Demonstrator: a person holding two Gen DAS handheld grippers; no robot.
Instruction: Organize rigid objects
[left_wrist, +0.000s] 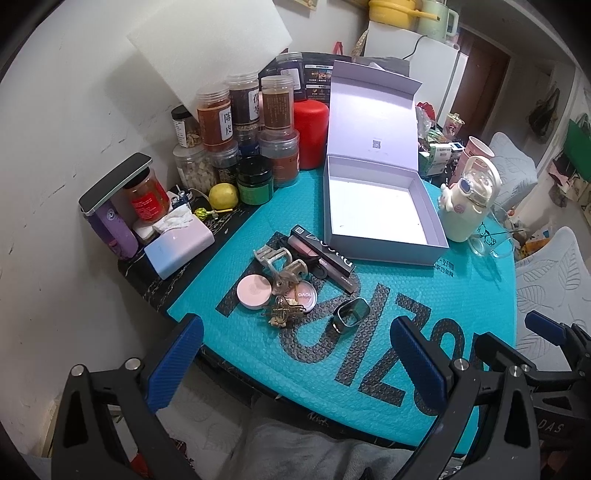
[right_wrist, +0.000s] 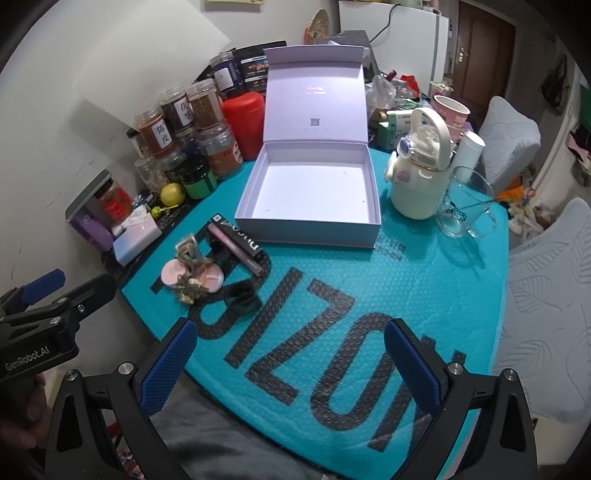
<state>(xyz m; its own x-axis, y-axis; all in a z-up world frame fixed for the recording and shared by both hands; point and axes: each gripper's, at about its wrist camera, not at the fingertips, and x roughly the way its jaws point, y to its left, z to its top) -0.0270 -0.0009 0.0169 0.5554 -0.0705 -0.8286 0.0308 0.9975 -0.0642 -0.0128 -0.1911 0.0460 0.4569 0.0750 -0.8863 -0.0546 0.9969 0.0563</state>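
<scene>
Both tongs hang spread and empty over the worktop's near edge, left tongs (left_wrist: 299, 365) beside right tongs (right_wrist: 291, 365). Just ahead, a watch (left_wrist: 349, 314), two compacts (left_wrist: 255, 291), a hair clip (left_wrist: 275, 258) and a dark tube (left_wrist: 325, 254) cluster toward the left edge. Beyond them sits an open box (left_wrist: 384, 210), empty, near the middle.

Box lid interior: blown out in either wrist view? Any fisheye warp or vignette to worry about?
Left wrist view: a bright glare patch washes out the lower inside of the open box lid; the box floor is also near white. Right wrist view: the lid is evenly lit, and its QR mark is visible. Both views: black corner vignette, and the teal mat edge bows strongly.
</scene>
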